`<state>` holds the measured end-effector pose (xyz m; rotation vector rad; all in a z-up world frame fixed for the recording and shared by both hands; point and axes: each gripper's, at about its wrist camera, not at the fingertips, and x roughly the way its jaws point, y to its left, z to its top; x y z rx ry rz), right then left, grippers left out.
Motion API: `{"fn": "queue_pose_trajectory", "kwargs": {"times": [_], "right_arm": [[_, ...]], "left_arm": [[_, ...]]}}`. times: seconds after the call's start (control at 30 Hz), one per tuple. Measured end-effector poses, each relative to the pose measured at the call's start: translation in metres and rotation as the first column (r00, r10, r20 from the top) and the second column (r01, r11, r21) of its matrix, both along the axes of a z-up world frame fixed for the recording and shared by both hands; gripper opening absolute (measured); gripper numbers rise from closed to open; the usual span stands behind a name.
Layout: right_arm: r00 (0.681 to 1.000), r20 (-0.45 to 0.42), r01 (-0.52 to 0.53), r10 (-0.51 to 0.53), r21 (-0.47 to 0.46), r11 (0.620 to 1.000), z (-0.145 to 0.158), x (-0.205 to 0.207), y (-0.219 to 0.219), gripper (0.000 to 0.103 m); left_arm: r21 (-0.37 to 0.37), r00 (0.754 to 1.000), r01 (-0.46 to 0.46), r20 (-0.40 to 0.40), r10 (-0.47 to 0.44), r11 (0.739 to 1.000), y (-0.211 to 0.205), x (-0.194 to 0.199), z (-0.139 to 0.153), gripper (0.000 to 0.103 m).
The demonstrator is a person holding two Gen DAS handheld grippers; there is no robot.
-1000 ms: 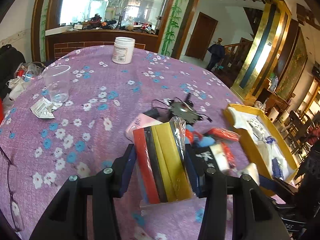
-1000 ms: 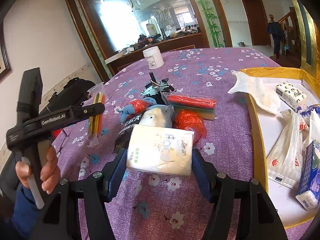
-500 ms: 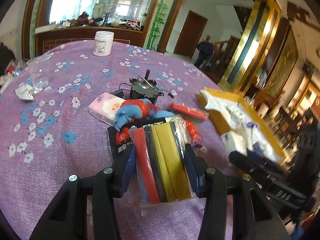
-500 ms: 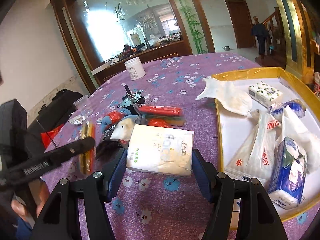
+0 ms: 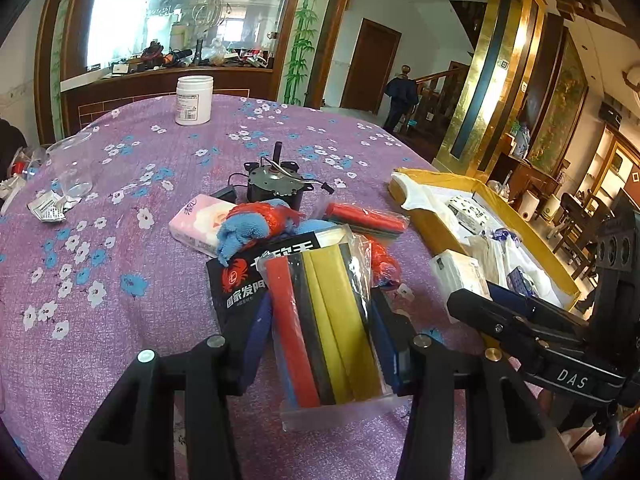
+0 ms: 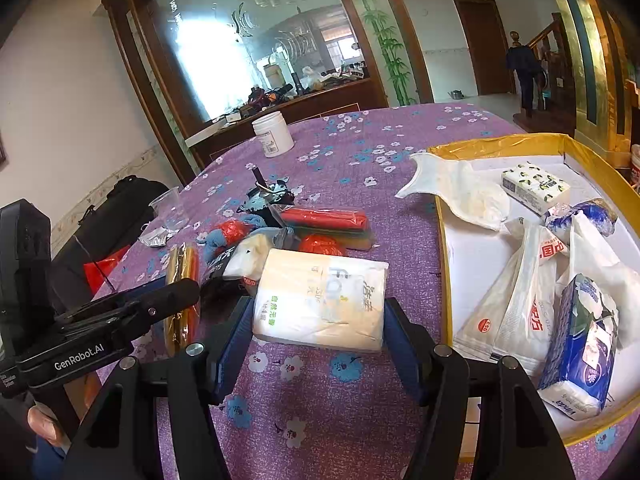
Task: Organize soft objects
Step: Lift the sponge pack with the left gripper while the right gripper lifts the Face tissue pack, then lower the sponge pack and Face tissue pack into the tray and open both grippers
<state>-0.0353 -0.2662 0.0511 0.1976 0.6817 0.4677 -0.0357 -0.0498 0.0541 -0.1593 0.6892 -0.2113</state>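
we hold the sponge pack (image 5: 326, 320) clamped in our left claw (image 5: 320, 344) and the tissue pack (image 6: 320, 300) in our right claw (image 6: 320, 336) above the tabletop (image 6: 320, 420) beside the yellow tray (image 6: 444, 248); both look light, squashy and film-slick, best gripped mid-body.

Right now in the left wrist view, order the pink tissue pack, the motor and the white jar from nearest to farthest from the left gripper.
From the left gripper:
1. Pink tissue pack, ahead, slightly left.
2. Motor, behind the pile, centre.
3. White jar, at the table's far edge.
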Motion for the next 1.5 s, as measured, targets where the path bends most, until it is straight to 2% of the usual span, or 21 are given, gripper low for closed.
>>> {"fn": "queue_pose_trajectory", "kwargs": {"times": [0.5,0.77,1.0,1.23,1.43,1.5], "right_arm": [[0.998,0.042,0.050,-0.050,-0.010,0.999,0.009,-0.010,-0.013,0.068],[0.988,0.084,0.124,-0.127,0.043,0.991,0.032,-0.019,-0.057,0.068],[0.976,0.062,0.204,-0.209,0.086,0.975,0.042,-0.012,-0.104,0.068],[0.962,0.039,0.268,-0.271,0.077,0.960,0.052,0.000,-0.149,0.069],[0.955,-0.013,0.298,-0.298,0.028,0.954,0.060,0.030,-0.177,0.069],[0.953,-0.031,0.303,-0.302,0.008,0.953,0.061,0.044,-0.184,0.069]], "left_arm": [[-0.029,0.999,0.034,-0.004,-0.034,0.999,-0.012,-0.004,-0.001,0.047],[-0.040,0.996,0.084,-0.018,-0.084,0.996,-0.036,-0.003,0.002,0.047],[-0.032,0.986,0.169,-0.003,-0.169,0.985,-0.078,0.005,0.025,0.047],[0.007,0.967,0.254,-0.022,-0.254,0.967,-0.138,0.033,0.038,0.047],[0.042,0.952,0.293,-0.109,-0.287,0.955,-0.187,0.088,0.026,0.047],[0.073,0.955,0.277,-0.132,-0.266,0.958,-0.198,0.104,0.020,0.047]]}}
